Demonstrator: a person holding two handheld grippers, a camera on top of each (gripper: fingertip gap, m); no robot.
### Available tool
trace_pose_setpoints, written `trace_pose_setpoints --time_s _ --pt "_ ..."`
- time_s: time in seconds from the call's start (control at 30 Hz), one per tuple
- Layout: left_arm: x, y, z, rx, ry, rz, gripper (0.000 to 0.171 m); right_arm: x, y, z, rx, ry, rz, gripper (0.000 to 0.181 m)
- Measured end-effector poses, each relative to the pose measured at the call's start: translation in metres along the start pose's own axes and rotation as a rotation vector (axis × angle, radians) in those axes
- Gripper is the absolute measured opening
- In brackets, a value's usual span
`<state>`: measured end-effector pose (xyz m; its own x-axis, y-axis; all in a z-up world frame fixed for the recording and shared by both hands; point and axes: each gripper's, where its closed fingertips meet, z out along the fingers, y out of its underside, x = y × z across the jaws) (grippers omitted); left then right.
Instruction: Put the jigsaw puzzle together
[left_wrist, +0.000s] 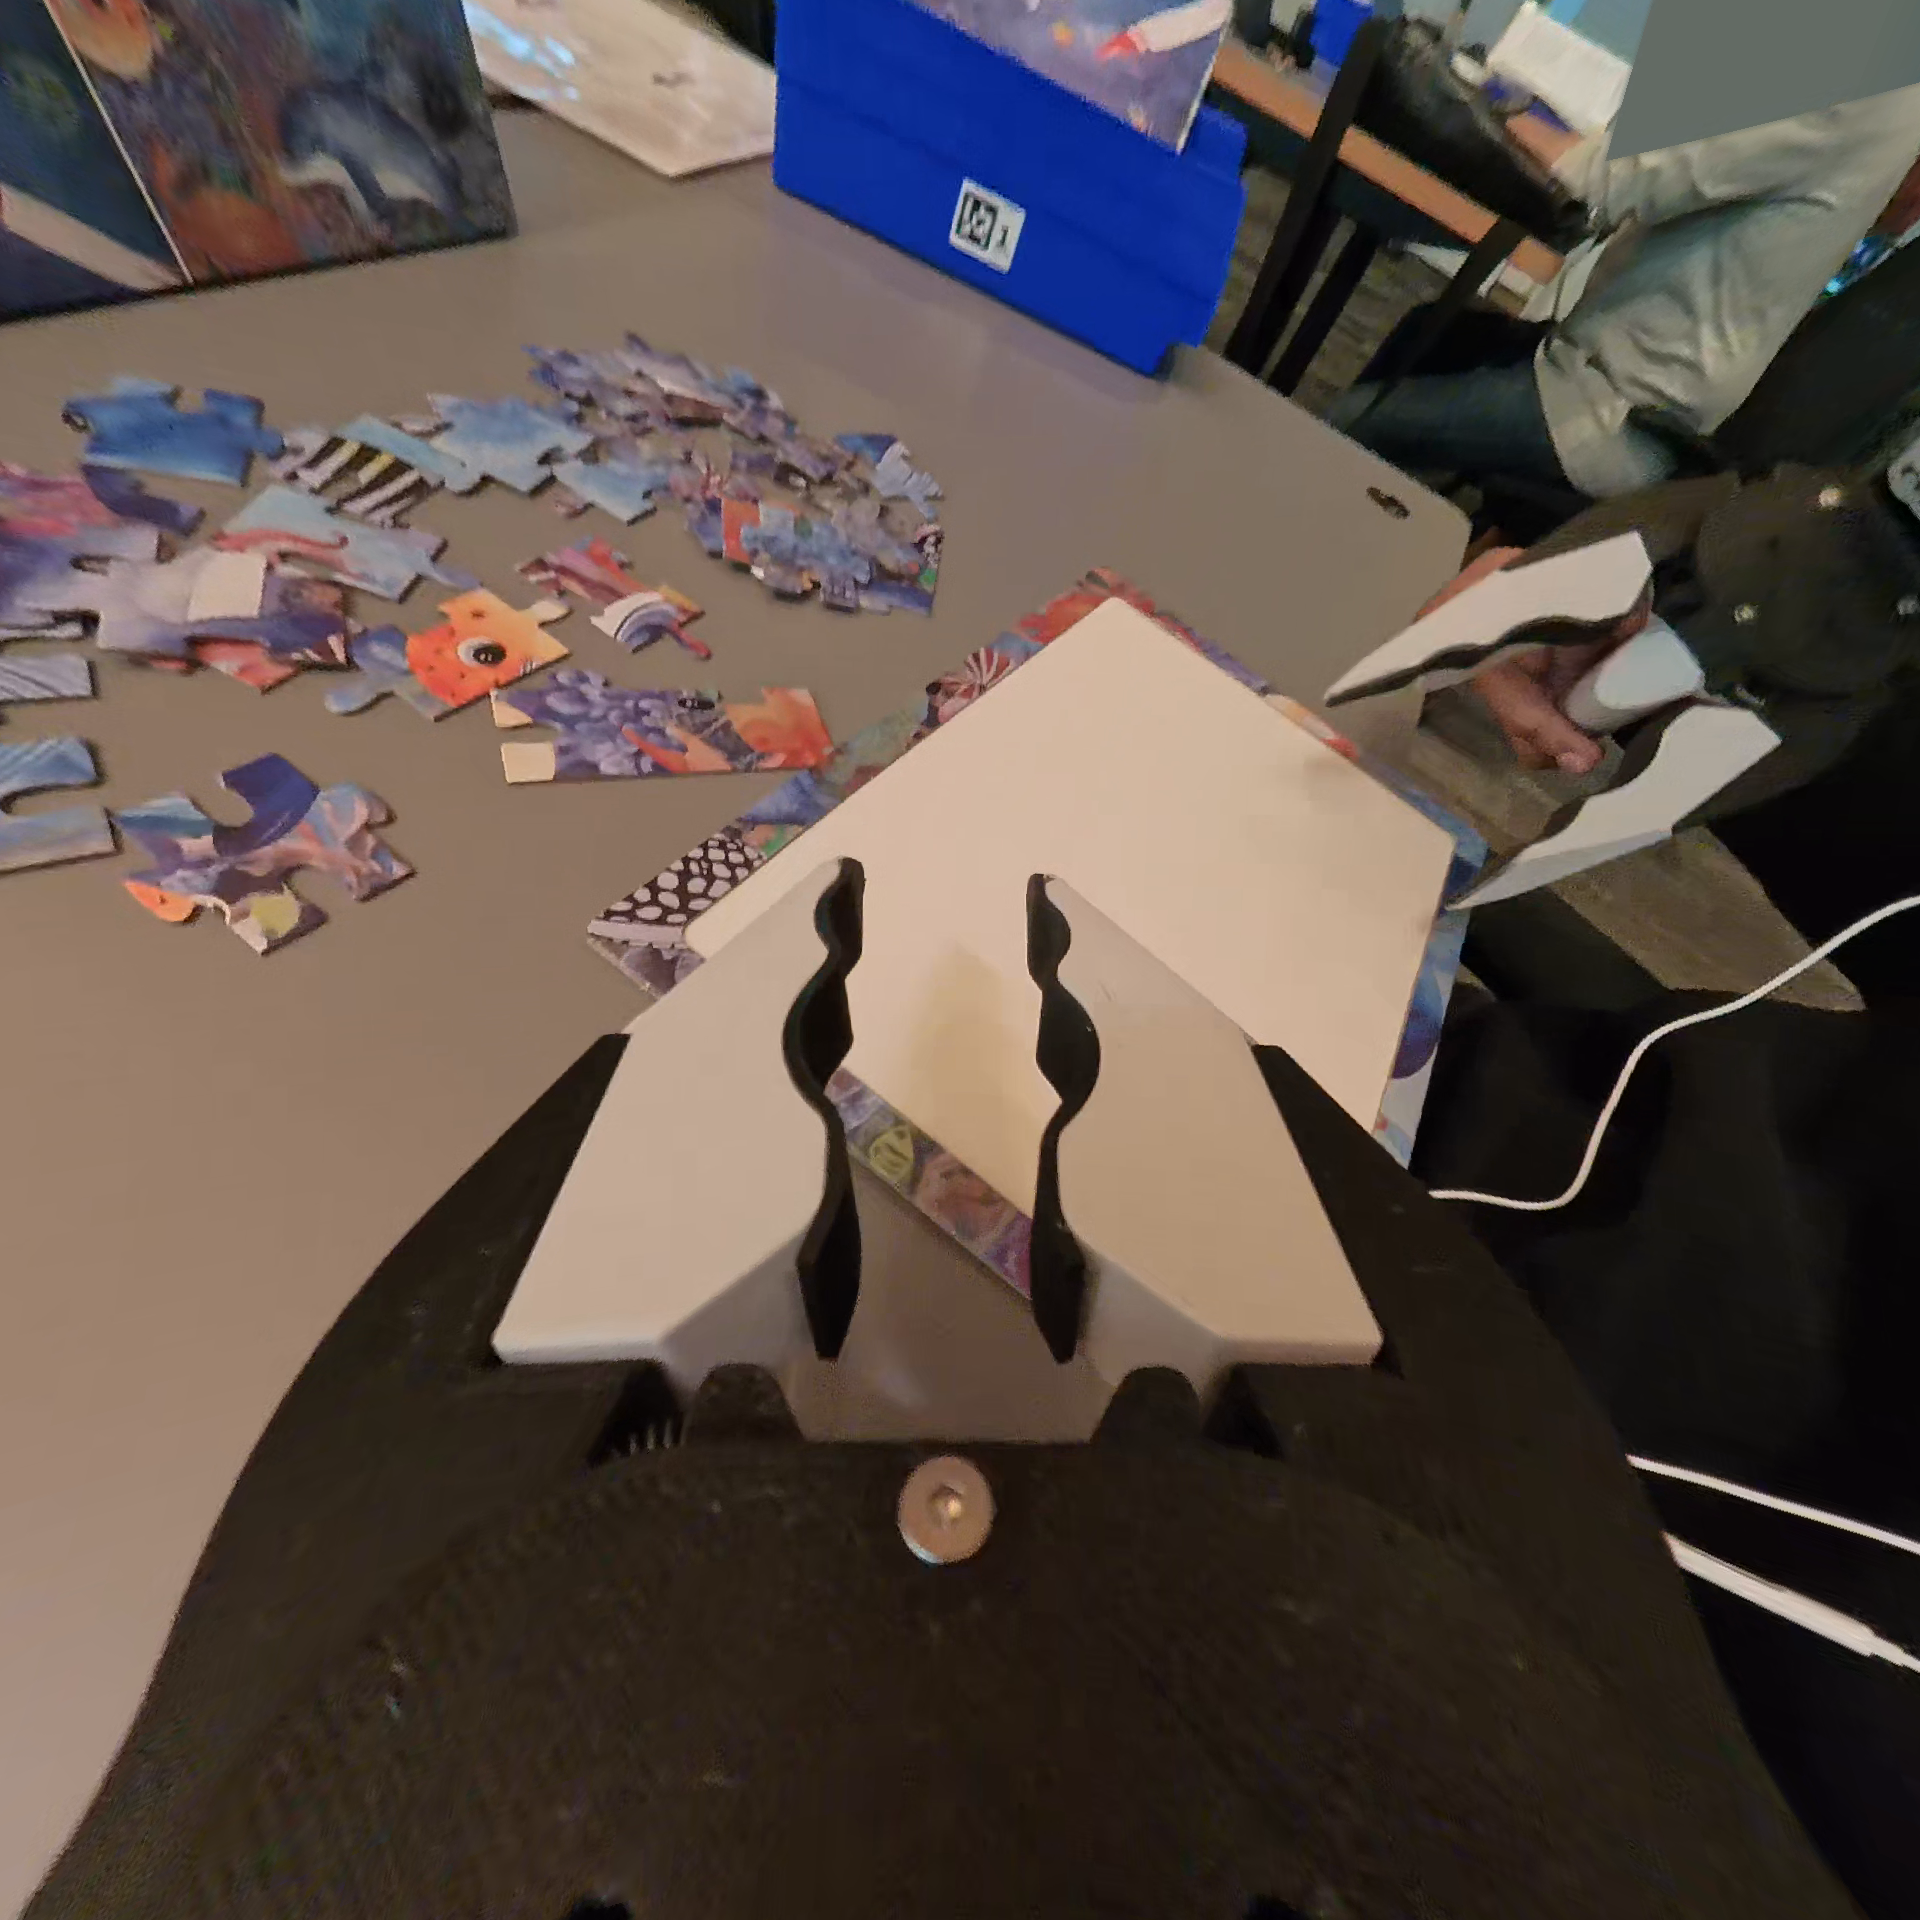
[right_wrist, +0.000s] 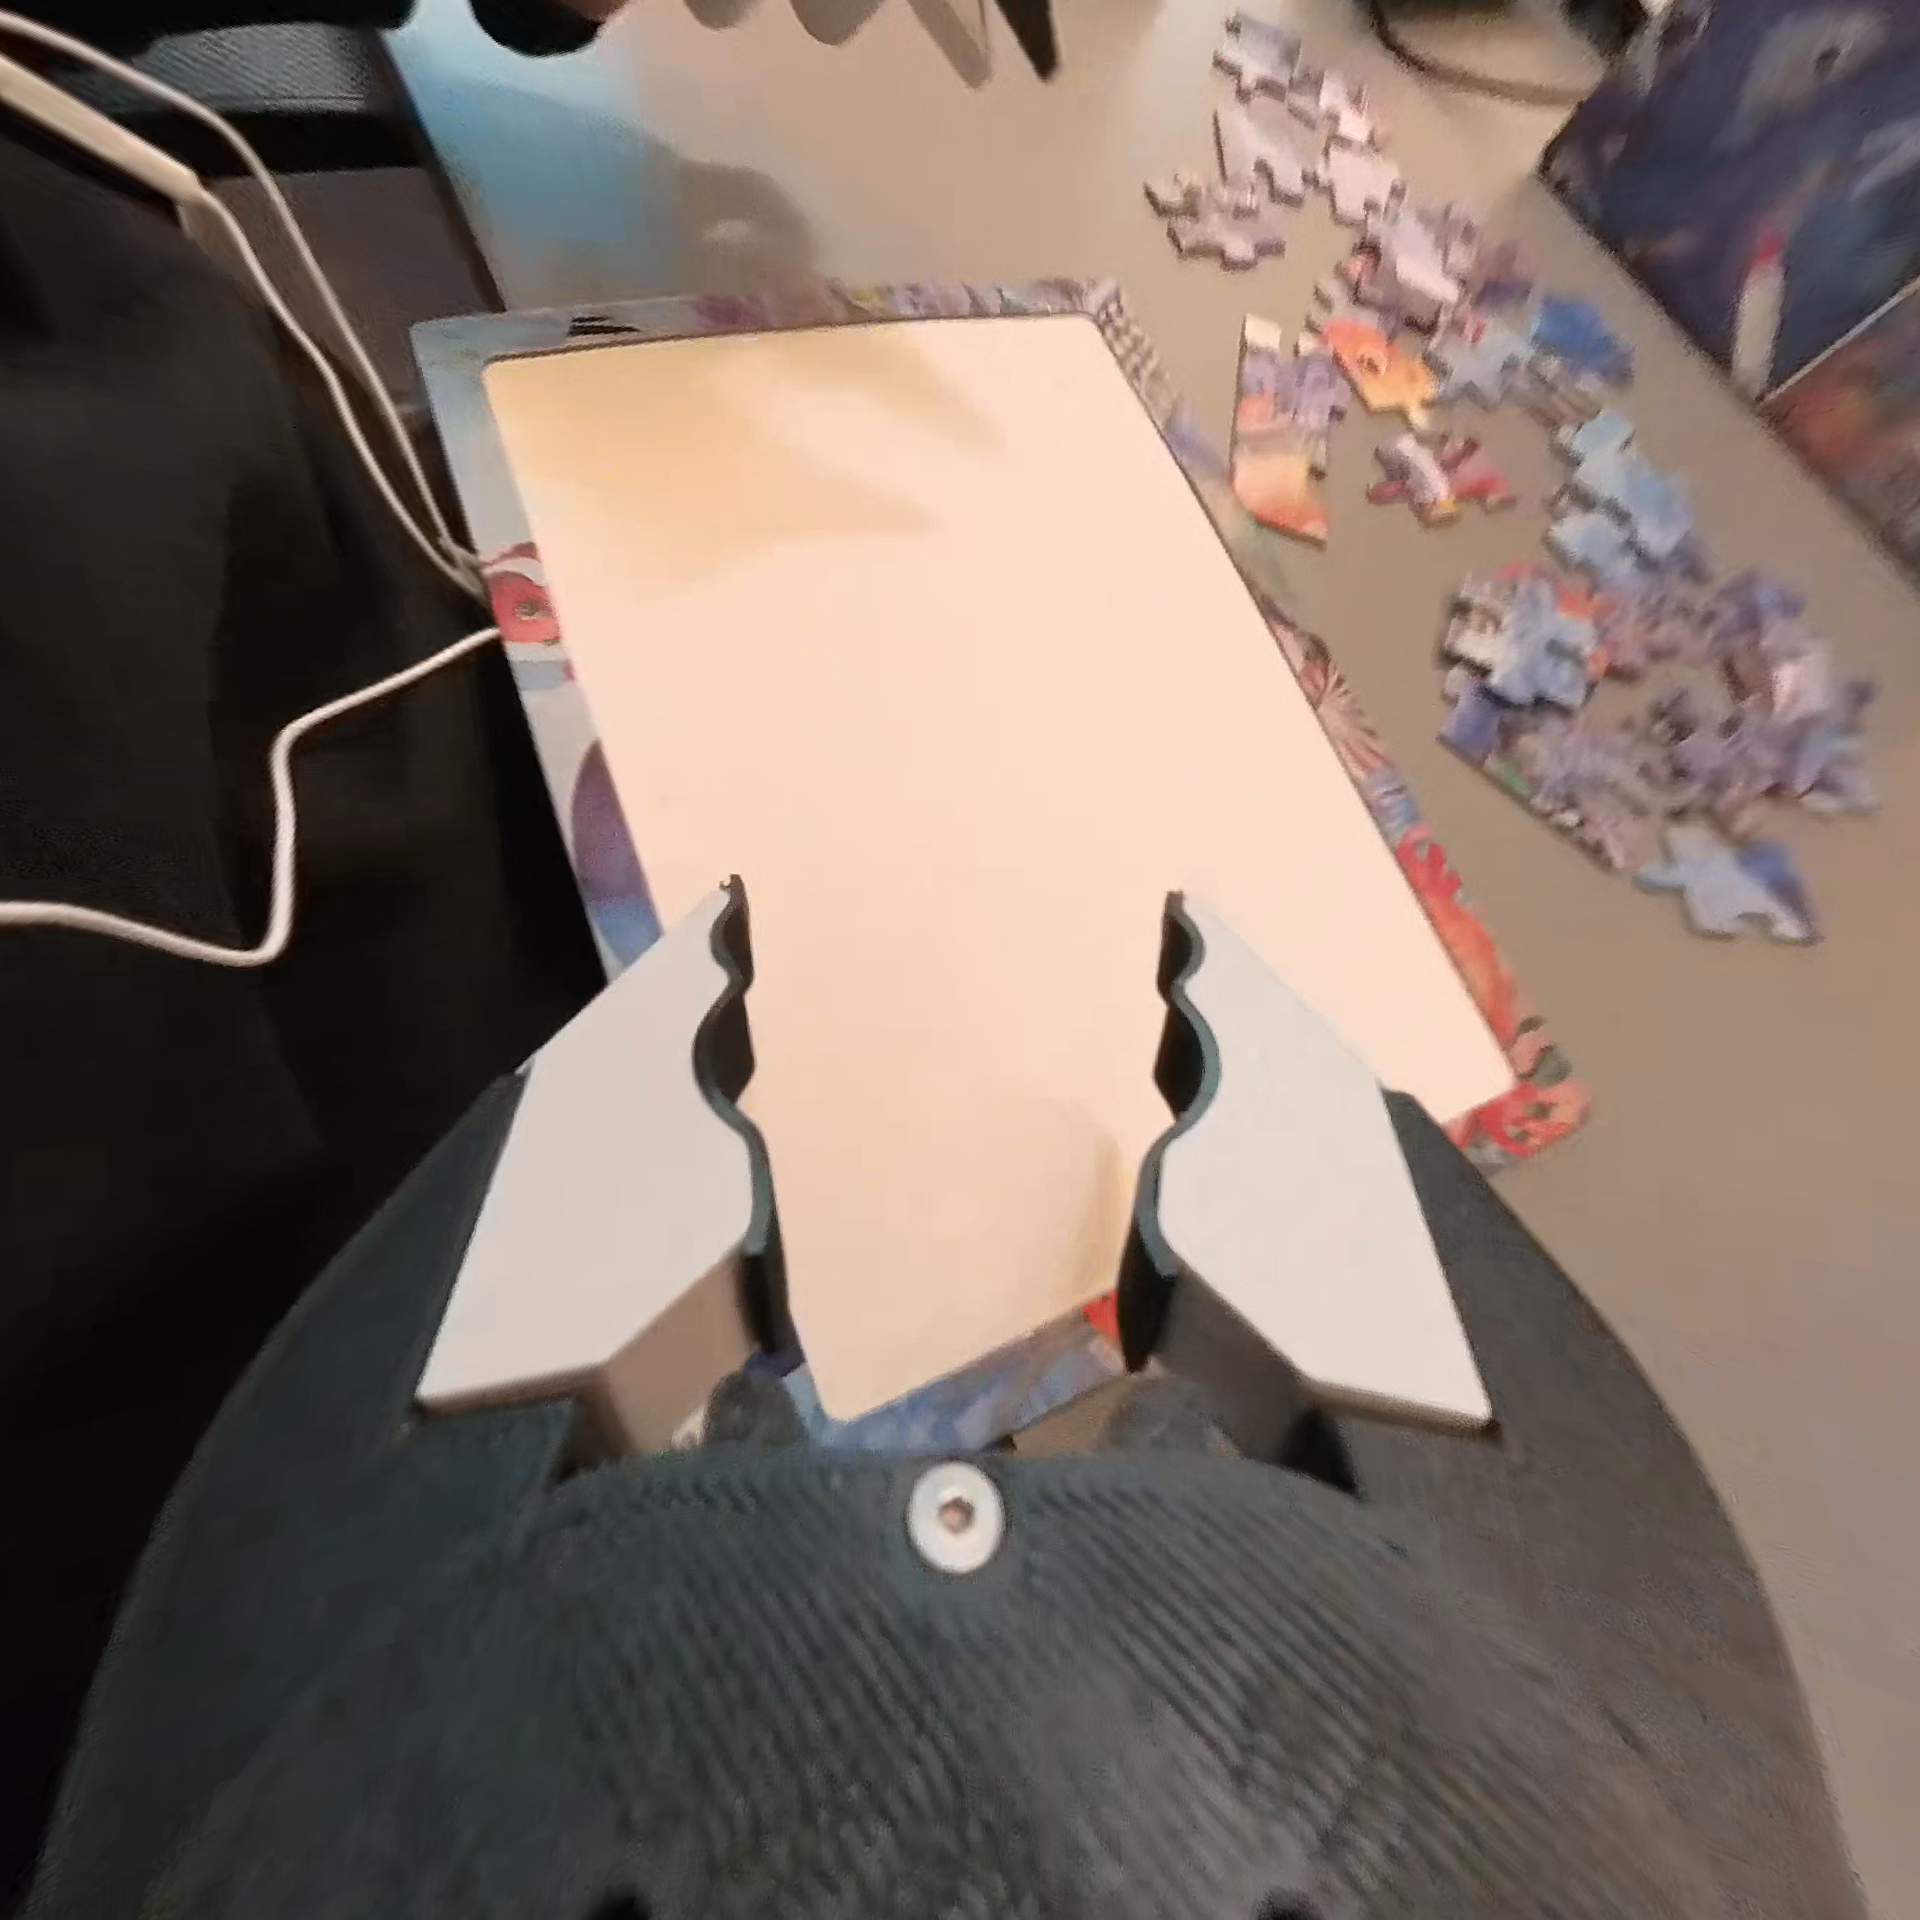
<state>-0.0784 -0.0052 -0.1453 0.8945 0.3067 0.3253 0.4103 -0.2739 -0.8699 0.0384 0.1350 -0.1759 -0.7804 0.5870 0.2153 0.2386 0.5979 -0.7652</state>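
The puzzle tray (left_wrist: 1122, 769) has a bare white inside and a colourful printed border, and lies at the table's near edge. Several loose puzzle pieces (left_wrist: 478, 655) lie spread on the grey table to its left. My left gripper (left_wrist: 945, 883) is open and empty, hovering over the tray's near corner. My right gripper (left_wrist: 1455, 790) shows at the right, open, held in a hand beside the tray. In the right wrist view my right gripper (right_wrist: 954, 899) is open and empty over the tray (right_wrist: 883, 623), with the loose pieces (right_wrist: 1621, 686) to the right.
A puzzle box (left_wrist: 260, 125) stands at the back left, also in the right wrist view (right_wrist: 1766, 156). A blue bin (left_wrist: 987, 166) stands at the table's back. A person (left_wrist: 1714, 312) sits beyond the table. White cables (right_wrist: 312, 717) hang by the tray's edge. One gripper's finger ends stand about 20 cm off the other's.
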Motion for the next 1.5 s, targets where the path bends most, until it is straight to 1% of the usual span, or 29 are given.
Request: trace_pose_setpoints --time_s 0.1,0.2,0.23,0.3,0.37,0.5,0.6,0.73,0.8,0.83,0.9,0.93,0.97,1.0,1.03,1.07,1.13,1.2,1.23,1.3,1.33,1.37,1.4,1.43,1.5 --pt "-0.003 0.01 0.006 -0.059 -0.02 0.014 0.032 0.008 0.015 0.013 -0.061 -0.018 0.057 0.084" --pt "-0.01 0.022 0.014 -0.126 -0.052 0.017 0.034 0.015 0.026 0.022 -0.104 -0.028 0.084 0.083" --pt "-0.013 0.027 0.017 -0.151 -0.055 0.001 0.034 0.016 0.026 0.024 -0.099 -0.047 0.111 0.076" --pt "-0.021 0.035 0.023 -0.189 -0.064 -0.044 0.034 0.017 0.026 0.031 -0.096 -0.091 0.173 0.074" --pt "-0.026 0.037 0.028 -0.219 -0.051 -0.084 0.035 0.024 0.023 0.037 -0.08 -0.093 0.205 0.066" --pt "-0.041 0.04 0.033 -0.279 -0.107 -0.06 0.038 0.032 0.016 0.05 -0.08 -0.119 0.178 0.066" --pt "-0.055 0.035 0.035 -0.276 -0.146 -0.066 0.036 0.039 0.009 0.061 -0.082 -0.134 0.164 0.067" --pt "-0.079 0.027 0.037 -0.259 -0.191 -0.11 0.025 0.048 0.001 0.074 -0.061 -0.148 0.149 0.069" --pt "-0.086 0.024 0.038 -0.26 -0.19 -0.123 0.02 0.056 -0.001 0.079 -0.058 -0.15 0.146 0.071" --pt "-0.088 0.023 0.038 -0.258 -0.182 -0.131 0.02 0.061 0.0 0.081 -0.062 -0.148 0.146 0.077" --pt "-0.09 0.021 0.039 -0.258 -0.16 -0.145 0.02 0.068 0.0 0.083 -0.071 -0.151 0.146 0.077" --pt "-0.088 0.02 0.039 -0.261 -0.143 -0.148 0.021 0.069 0.0 0.083 -0.08 -0.154 0.141 0.076" --pt "-0.085 0.017 0.039 -0.259 -0.113 -0.153 0.026 0.072 0.0 0.082 -0.091 -0.147 0.129 0.07" --pt "-0.08 0.01 0.038 -0.231 -0.075 -0.156 0.027 0.079 -0.001 0.08 -0.094 -0.112 0.11 0.062" --pt "-0.074 -0.003 0.037 -0.176 -0.029 -0.156 0.027 0.091 -0.007 0.076 -0.074 -0.064 0.089 0.055" --pt "-0.066 -0.017 0.035 -0.115 0.022 -0.152 0.028 0.103 -0.016 0.07 -0.024 -0.025 0.077 0.053" --pt "-0.062 -0.043 0.033 -0.023 0.066 -0.118 0.03 0.13 -0.044 0.054 0.135 0.029 0.102 0.054" --pt "-0.072 -0.059 0.037 0.033 0.026 -0.036 0.029 0.163 -0.067 0.04 0.315 0.08 0.179 0.058" --pt "-0.08 -0.065 0.04 0.058 -0.009 0.008 0.029 0.179 -0.074 0.036 0.397 0.103 0.235 0.062" --pt "-0.092 -0.069 0.045 0.092 -0.064 0.065 0.029 0.209 -0.076 0.034 0.542 0.159 0.373 0.069" --pt "-0.095 -0.065 0.046 0.077 -0.081 0.074 0.029 0.22 -0.073 0.035 0.602 0.179 0.439 0.07" --pt "-0.097 -0.06 0.044 0.063 -0.095 0.093 0.029 0.222 -0.069 0.036 0.624 0.176 0.481 0.074" --pt "-0.101 -0.055 0.041 0.061 -0.12 0.117 0.029 0.219 -0.067 0.037 0.601 0.158 0.469 0.076" --pt "-0.106 -0.051 0.038 0.062 -0.145 0.134 0.029 0.218 -0.061 0.038 0.569 0.179 0.428 0.074" --pt "-0.108 -0.049 0.031 0.083 -0.144 0.125 0.028 0.226 -0.047 0.038 0.517 0.3 0.365 0.077"
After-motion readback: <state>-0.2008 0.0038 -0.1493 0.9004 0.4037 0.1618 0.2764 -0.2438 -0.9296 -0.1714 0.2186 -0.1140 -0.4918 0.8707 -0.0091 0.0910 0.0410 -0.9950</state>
